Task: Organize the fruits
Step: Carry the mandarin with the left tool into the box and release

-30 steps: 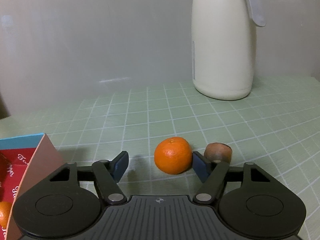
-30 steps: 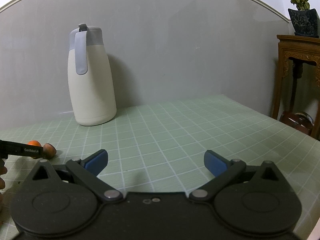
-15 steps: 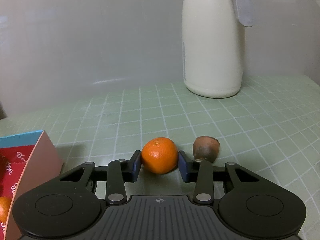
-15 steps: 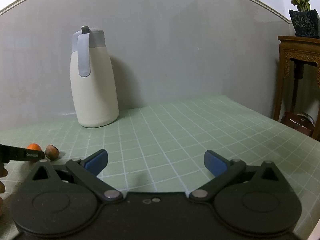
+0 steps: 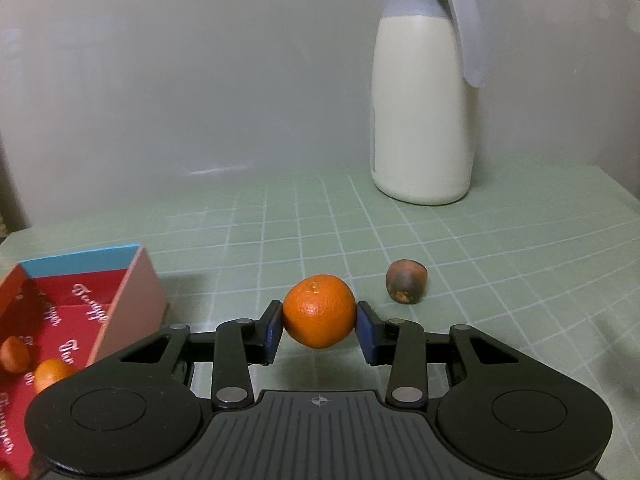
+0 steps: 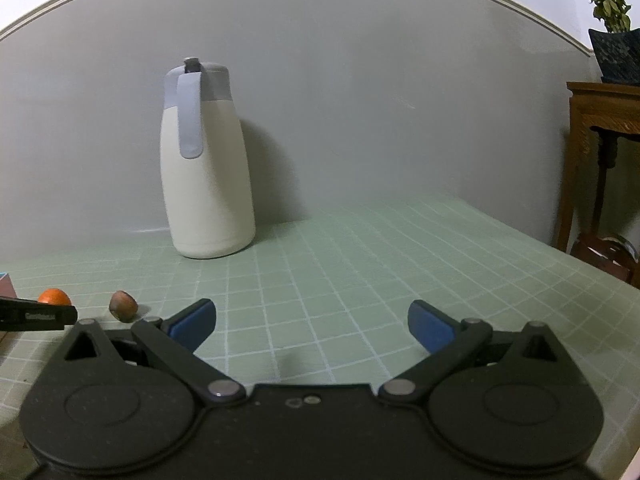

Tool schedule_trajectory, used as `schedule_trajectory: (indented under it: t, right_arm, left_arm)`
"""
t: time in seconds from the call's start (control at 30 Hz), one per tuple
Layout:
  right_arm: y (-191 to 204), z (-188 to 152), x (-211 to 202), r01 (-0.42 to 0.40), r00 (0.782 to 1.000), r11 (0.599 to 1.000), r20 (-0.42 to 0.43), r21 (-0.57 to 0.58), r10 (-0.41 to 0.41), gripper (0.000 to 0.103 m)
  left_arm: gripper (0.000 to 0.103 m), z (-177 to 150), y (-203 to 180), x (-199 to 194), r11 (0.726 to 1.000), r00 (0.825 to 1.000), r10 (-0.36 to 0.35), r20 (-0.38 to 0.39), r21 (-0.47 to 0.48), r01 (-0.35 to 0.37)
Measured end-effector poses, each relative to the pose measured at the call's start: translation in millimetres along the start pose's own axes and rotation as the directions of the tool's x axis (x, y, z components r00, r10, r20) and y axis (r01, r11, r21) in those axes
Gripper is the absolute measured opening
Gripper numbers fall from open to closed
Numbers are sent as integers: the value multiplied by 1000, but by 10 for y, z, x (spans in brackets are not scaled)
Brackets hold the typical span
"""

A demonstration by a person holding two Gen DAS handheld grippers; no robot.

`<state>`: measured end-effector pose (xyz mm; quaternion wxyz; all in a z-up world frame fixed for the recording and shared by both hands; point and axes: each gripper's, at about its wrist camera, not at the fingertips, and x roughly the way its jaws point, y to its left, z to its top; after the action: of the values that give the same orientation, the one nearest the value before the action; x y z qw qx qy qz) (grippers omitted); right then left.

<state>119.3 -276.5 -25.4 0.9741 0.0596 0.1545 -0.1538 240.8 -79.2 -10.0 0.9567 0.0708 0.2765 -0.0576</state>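
Left gripper (image 5: 319, 327) clamped on mandarin (image 5: 319, 311), lifted off bench (image 5: 500, 240). Red box (image 5: 132, 292), landmark, just left of mandarin; brown fruit (image 5: 406, 287) right. Right gripper (image 6: 312, 322) agape, empty, farther away.

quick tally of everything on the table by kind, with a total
orange fruit: 3, one in the left hand-held gripper, two in the box
brown fruit: 1
red box: 1
cream jug: 1
total: 6
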Motion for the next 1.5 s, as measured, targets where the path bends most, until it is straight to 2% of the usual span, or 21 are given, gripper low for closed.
schedule_trajectory:
  t: [0.33, 0.7, 1.07, 1.3, 1.5]
  right_arm:
    - [179, 4, -28, -20, 1000, 999, 11, -39, 21, 103]
    - [502, -24, -97, -71, 997, 992, 26, -101, 74, 103]
    - [855, -56, -192, -145, 988, 978, 26, -151, 151, 103]
    - [1003, -84, -205, -173, 984, 970, 20, -170, 178, 103]
    - [1086, -91, -220, -188, 981, 965, 19, -181, 194, 103]
  left_arm:
    - [39, -19, 263, -499, 999, 998, 32, 55, -27, -30]
    - [39, -140, 783, -913, 986, 986, 143, 92, -105, -133]
    - [39, -433, 1424, -1000, 944, 960, 277, 42, -197, -264]
    - [39, -536, 1617, -891, 924, 949, 316, -3, -228, -308]
    - [39, -595, 1751, -778, 908, 947, 315, -62, -272, -320]
